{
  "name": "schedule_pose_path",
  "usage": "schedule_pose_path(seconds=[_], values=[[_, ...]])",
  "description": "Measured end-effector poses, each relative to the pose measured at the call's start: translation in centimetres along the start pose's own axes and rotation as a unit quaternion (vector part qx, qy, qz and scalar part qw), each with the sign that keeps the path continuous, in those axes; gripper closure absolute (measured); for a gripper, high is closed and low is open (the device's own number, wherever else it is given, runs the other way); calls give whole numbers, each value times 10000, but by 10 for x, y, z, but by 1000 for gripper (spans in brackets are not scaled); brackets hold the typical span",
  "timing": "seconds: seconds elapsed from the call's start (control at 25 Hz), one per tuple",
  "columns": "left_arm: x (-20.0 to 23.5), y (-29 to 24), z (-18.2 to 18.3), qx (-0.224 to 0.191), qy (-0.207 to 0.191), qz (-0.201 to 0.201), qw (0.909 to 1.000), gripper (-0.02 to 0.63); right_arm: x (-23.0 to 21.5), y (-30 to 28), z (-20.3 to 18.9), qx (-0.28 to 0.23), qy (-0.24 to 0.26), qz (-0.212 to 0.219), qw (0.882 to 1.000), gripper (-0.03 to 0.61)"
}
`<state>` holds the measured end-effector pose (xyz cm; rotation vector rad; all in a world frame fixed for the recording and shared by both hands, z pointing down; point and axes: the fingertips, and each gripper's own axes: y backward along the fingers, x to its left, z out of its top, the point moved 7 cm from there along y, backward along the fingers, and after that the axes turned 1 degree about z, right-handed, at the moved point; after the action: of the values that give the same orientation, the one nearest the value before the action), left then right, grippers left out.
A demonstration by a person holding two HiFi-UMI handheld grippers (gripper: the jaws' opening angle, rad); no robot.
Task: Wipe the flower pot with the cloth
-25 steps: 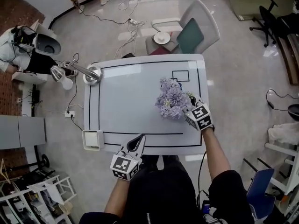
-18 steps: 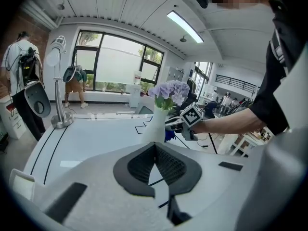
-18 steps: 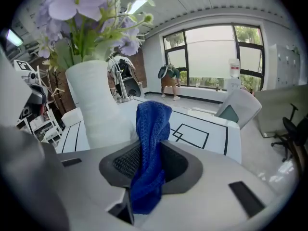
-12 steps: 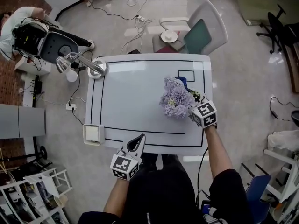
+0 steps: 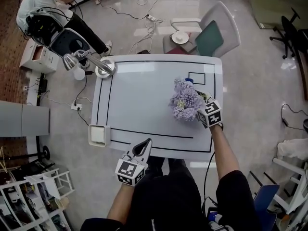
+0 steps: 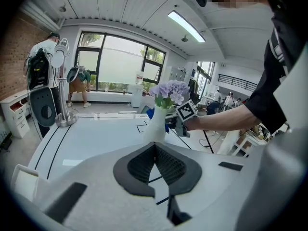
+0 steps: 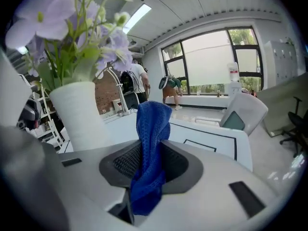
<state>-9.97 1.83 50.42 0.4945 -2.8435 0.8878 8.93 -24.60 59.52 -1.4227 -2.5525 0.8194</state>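
A white flower pot (image 7: 79,112) holding purple flowers (image 5: 186,99) stands on the right half of the white table (image 5: 139,105). My right gripper (image 5: 202,100) is shut on a blue cloth (image 7: 150,148), and sits right beside the pot on its right side. The pot fills the left of the right gripper view, close to the cloth. In the left gripper view the same pot (image 6: 156,124) stands far off on the table. My left gripper (image 5: 144,146) hovers at the table's near edge, jaws closed together with nothing between them.
A desk lamp (image 5: 91,61) stands at the table's far left corner and a small white box (image 5: 98,134) hangs at its near left edge. A chair (image 5: 207,32) sits behind the table. People stand at the far left. Black lines mark the tabletop.
The head view has shifted, so the table sits a bit further right and higher. My right gripper stays next to the pot with the cloth. The left gripper has not moved.
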Motion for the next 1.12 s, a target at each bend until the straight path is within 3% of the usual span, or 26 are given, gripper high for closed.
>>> schedule_pose_path(seconds=[0.24, 0.52, 0.76, 1.12], values=[[-5, 2, -3, 17, -39, -93, 9999, 607, -3, 9, -26, 465, -317, -335, 9979, 474], [-9, -1, -7, -42, -136, -503, 9986, 607, 22, 62, -34, 130, -939, -1111, 9893, 474], [-6, 7, -11, -207, -264, -926, 9951, 607, 88, 108, -37, -201, -1549, -1355, 9784, 472], [4, 20, -12, -449, -263, -1280, 9904, 607, 200, 134, -8, -605, -1862, -1405, 9705, 472]])
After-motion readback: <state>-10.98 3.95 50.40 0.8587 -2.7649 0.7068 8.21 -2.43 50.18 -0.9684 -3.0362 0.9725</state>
